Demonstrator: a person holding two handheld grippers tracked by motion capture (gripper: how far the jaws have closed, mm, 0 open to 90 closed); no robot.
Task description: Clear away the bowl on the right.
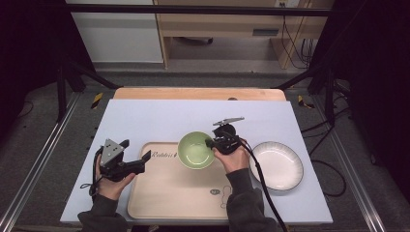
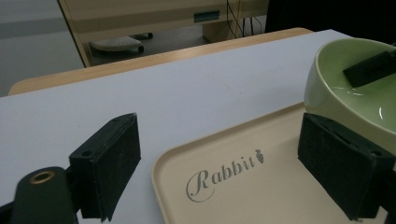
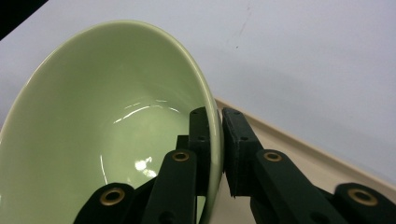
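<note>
While the right tool (image 1: 211,143) clamps the green bowl's (image 1: 195,150) rim over the tray (image 1: 169,193), the left tool (image 1: 136,153) waits with jaws apart; where the bowl belongs is unclear.

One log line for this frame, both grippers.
left gripper: open, over tray corner | right gripper: shut on green bowl rim | white plate: right of tray

Even overhead light, dark surroundings, soft low-resolution frames, glare streaks inside green bowl (image 3: 116,121), faint shadows
</note>
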